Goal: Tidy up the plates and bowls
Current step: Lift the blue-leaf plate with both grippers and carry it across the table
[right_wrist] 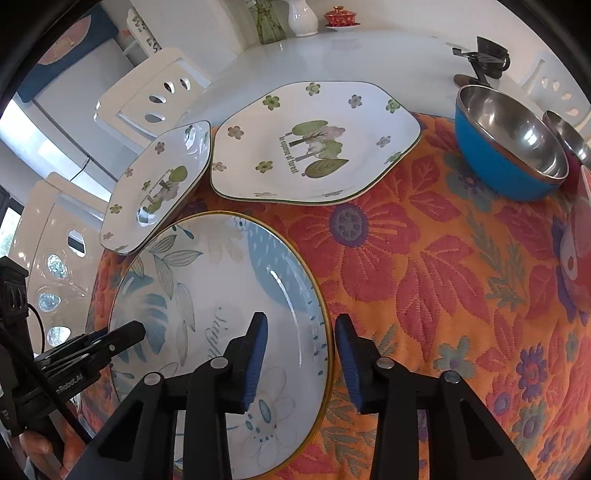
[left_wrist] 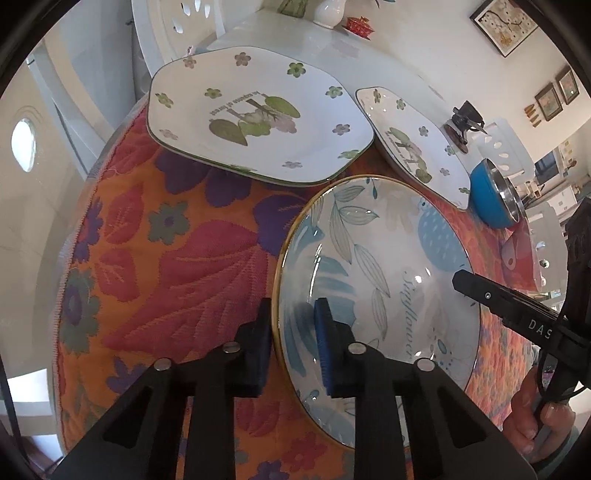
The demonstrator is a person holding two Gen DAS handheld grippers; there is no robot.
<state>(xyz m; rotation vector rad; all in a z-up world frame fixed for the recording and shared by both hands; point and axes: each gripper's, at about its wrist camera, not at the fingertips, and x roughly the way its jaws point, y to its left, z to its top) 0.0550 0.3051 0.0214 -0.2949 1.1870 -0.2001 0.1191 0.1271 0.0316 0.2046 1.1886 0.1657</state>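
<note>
A round blue-leaf plate with a gold rim (left_wrist: 373, 266) (right_wrist: 207, 295) lies on the flowered cloth. My left gripper (left_wrist: 293, 343) is open, its jaws straddling the plate's left rim. My right gripper (right_wrist: 301, 354) is open, its jaws straddling the plate's right rim. Each gripper shows in the other's view: the right gripper (left_wrist: 517, 314) and the left gripper (right_wrist: 92, 347). A large hexagonal flowered plate (left_wrist: 255, 114) (right_wrist: 317, 144) and a smaller one (left_wrist: 417, 147) (right_wrist: 162, 184) lie behind. A blue steel-lined bowl (left_wrist: 491, 195) (right_wrist: 513, 147) stands at the right.
The orange-red flowered cloth (right_wrist: 424, 266) covers the near part of a white table (right_wrist: 369, 51). A white vase (right_wrist: 303, 16), a red lidded cup (right_wrist: 341, 16) and a black holder (right_wrist: 484, 55) stand at the far edge. White chairs (right_wrist: 155, 96) surround the table.
</note>
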